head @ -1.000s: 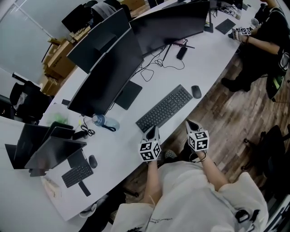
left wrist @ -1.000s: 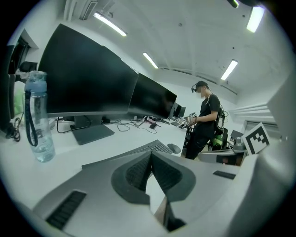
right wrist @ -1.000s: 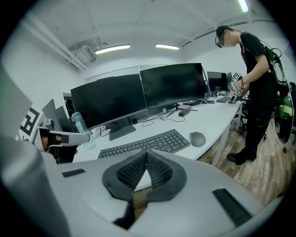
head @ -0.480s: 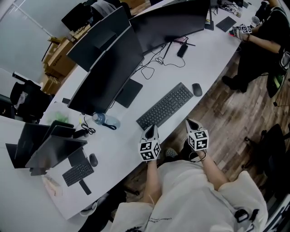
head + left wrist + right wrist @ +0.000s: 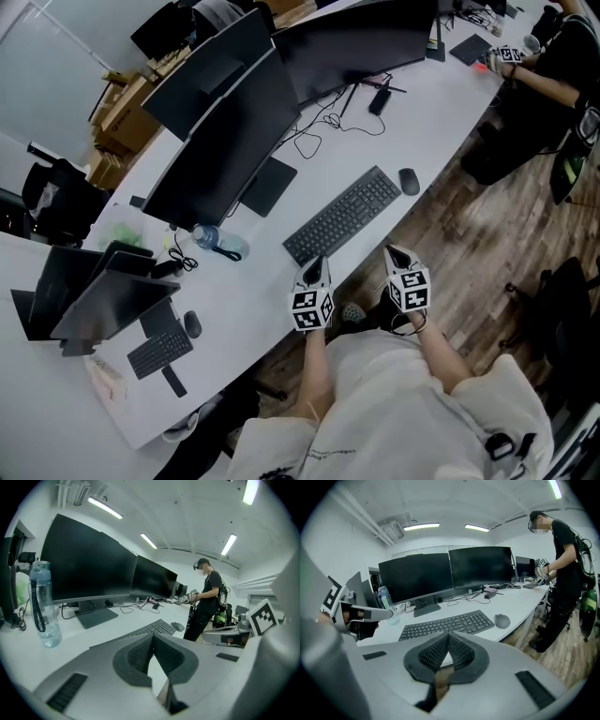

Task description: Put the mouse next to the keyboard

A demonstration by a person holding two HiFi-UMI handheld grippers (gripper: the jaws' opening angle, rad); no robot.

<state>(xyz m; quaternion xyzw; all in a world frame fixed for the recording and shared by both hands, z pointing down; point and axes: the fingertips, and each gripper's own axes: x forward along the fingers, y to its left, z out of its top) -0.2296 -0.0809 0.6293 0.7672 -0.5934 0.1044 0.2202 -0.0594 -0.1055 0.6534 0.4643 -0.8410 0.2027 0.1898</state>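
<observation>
A dark grey mouse (image 5: 409, 181) (image 5: 502, 620) (image 5: 177, 626) lies on the white desk (image 5: 441, 103), a short gap beyond the right end of the black keyboard (image 5: 341, 215) (image 5: 447, 624) (image 5: 154, 628). My left gripper (image 5: 314, 271) (image 5: 153, 636) hovers at the desk's front edge, just short of the keyboard's near end, jaws shut with nothing between them. My right gripper (image 5: 394, 255) (image 5: 448, 635) hangs off the desk edge over the wood floor, also shut and empty. Neither touches the mouse.
Two large dark monitors (image 5: 234, 141) stand behind the keyboard, with cables (image 5: 319, 127) and a water bottle (image 5: 217, 247) (image 5: 43, 604) near their stands. A second small keyboard and mouse (image 5: 159, 354) lie at the left. Another person (image 5: 553, 75) (image 5: 562, 573) stands at the desk's far right end.
</observation>
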